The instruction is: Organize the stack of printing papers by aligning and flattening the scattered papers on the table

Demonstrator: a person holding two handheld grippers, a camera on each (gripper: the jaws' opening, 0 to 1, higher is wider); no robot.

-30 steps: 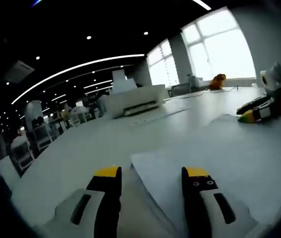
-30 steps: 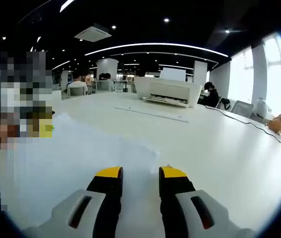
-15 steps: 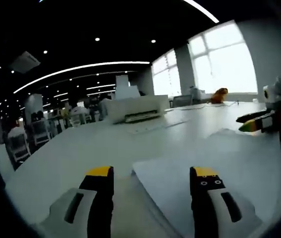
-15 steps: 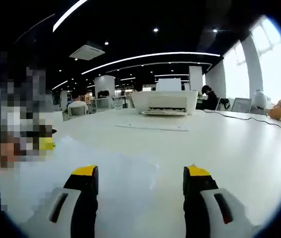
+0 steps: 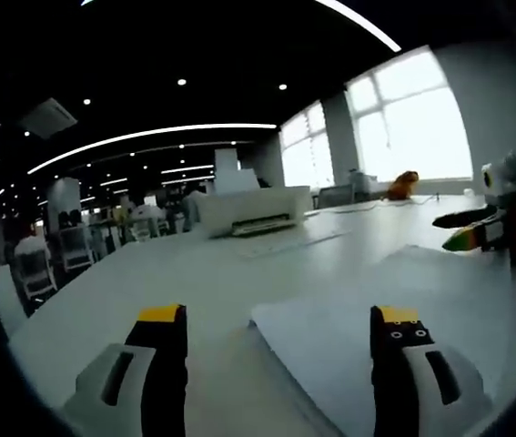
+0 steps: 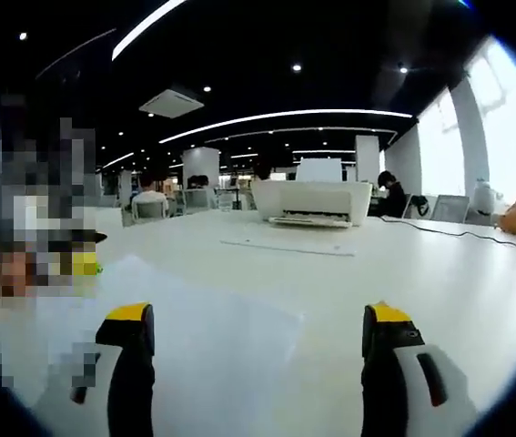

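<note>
A stack of white printing papers [image 5: 394, 300] lies flat on the white table [image 5: 148, 273]; its near left corner points between my left gripper's jaws. My left gripper [image 5: 280, 319] is open, jaws wide apart, the right jaw over the paper and the left jaw over bare table. In the right gripper view the same papers [image 6: 194, 319] spread across the lower left. My right gripper [image 6: 262, 319] is open wide, with the paper's right edge between its jaws. The right gripper [image 5: 476, 228] also shows at the right edge of the left gripper view, beyond the papers.
A white printer [image 5: 248, 208] [image 6: 312, 200] stands further along the table with a loose sheet [image 6: 289, 244] in front of it. A cable [image 6: 458, 235] runs across the table at right. An orange toy [image 5: 405, 185] sits near the windows. Chairs [image 5: 66, 250] stand at left.
Both grippers have opened wider over the second; the right one went from nearly shut to wide apart. Both cameras tilted up slightly. The papers have not moved.
</note>
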